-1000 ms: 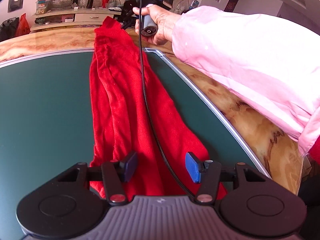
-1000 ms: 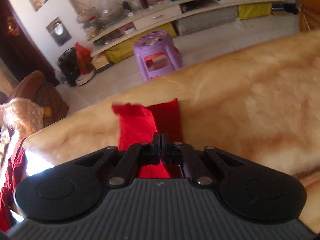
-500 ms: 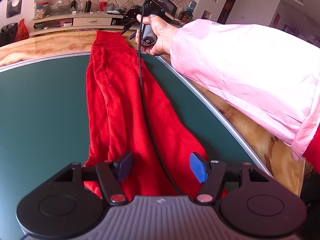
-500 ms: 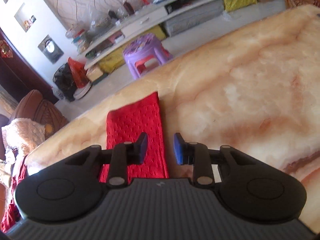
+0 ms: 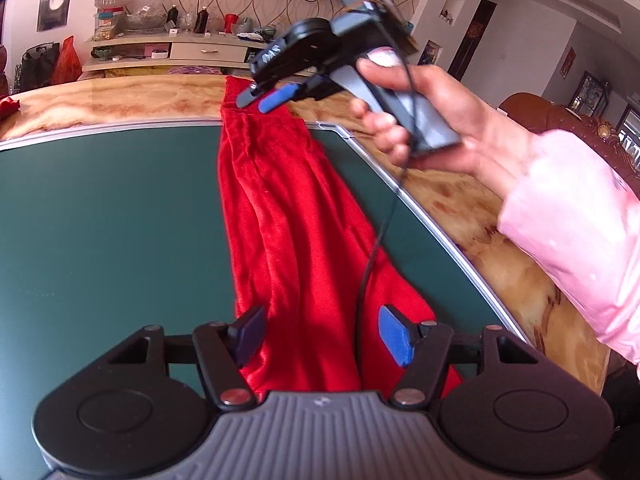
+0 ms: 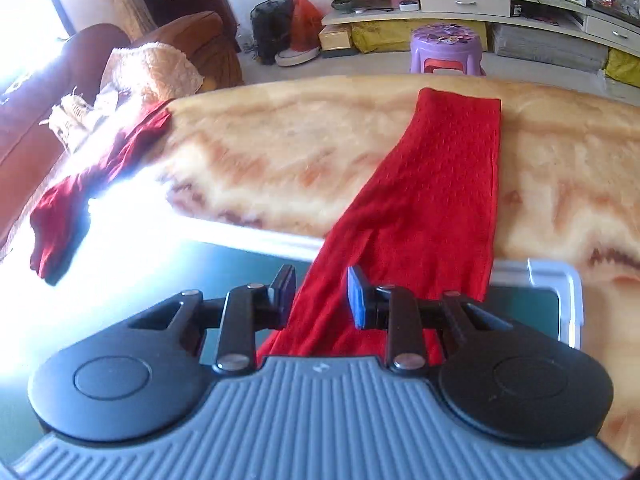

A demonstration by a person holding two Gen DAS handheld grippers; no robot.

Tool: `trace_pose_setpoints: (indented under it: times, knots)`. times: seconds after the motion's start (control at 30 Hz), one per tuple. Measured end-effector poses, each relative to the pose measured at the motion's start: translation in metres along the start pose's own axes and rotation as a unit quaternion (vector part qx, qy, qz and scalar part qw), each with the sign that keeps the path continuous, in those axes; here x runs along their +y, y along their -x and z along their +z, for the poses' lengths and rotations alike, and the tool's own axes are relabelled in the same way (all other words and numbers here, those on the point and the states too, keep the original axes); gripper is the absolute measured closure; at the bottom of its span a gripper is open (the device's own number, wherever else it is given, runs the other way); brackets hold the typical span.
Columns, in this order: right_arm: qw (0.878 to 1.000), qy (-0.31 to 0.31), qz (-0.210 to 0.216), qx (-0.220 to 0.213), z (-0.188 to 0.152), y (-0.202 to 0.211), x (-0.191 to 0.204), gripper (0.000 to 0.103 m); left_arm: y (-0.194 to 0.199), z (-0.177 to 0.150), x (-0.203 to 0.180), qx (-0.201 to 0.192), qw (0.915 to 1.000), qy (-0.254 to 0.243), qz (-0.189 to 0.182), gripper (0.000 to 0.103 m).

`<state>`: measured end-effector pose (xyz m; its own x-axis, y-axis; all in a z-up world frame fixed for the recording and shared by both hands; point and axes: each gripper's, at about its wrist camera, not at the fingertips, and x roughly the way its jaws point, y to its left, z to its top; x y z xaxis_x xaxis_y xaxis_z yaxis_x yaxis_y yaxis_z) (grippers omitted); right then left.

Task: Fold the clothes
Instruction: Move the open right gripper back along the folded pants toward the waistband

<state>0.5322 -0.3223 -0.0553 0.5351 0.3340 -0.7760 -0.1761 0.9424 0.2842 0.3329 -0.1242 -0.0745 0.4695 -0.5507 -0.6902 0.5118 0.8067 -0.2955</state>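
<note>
A long red garment [image 5: 288, 216] lies stretched in a narrow strip across the green mat [image 5: 100, 216], its far end reaching onto the marble table. My left gripper [image 5: 324, 336] is open just above its near end. My right gripper [image 5: 268, 98] is open and lifted above the far end, held by a hand in a pink sleeve. In the right wrist view the right gripper [image 6: 320, 292] is open over the garment's flat far end [image 6: 440, 184], touching nothing.
The marble table [image 6: 280, 152] surrounds the mat, whose silver rim [image 5: 440, 232] runs along the right. A second dark red cloth [image 6: 80, 196] hangs off the table's far left edge. A purple stool [image 6: 448, 48], a sofa and shelves stand beyond.
My right gripper opened, let go of the garment's far end, then rose and drew back. The far end now lies flat on the table. My left gripper stayed open in place.
</note>
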Motion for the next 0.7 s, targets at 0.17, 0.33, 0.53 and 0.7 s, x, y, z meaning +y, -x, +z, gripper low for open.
trace_pose_setpoints:
  times: [0.17, 0.33, 0.53, 0.7]
  knots:
    - [0.999, 0.025, 0.029, 0.037, -0.059, 0.041, 0.03, 0.069, -0.008, 0.013, 0.006, 0.002, 0.9998, -0.013, 0.016, 0.036]
    - [0.998, -0.007, 0.032, 0.048, -0.1, 0.071, 0.041, 0.069, -0.025, 0.03, 0.013, 0.021, 0.9997, -0.01, 0.0, 0.043]
    - [0.995, -0.081, 0.042, 0.045, -0.131, 0.087, 0.023, 0.069, -0.039, 0.044, 0.023, 0.041, 0.9991, -0.005, -0.005, 0.048]
    - [0.99, -0.13, 0.045, 0.034, -0.149, 0.088, 0.016, 0.069, -0.046, 0.05, 0.017, 0.052, 0.9985, -0.02, 0.0, 0.048]
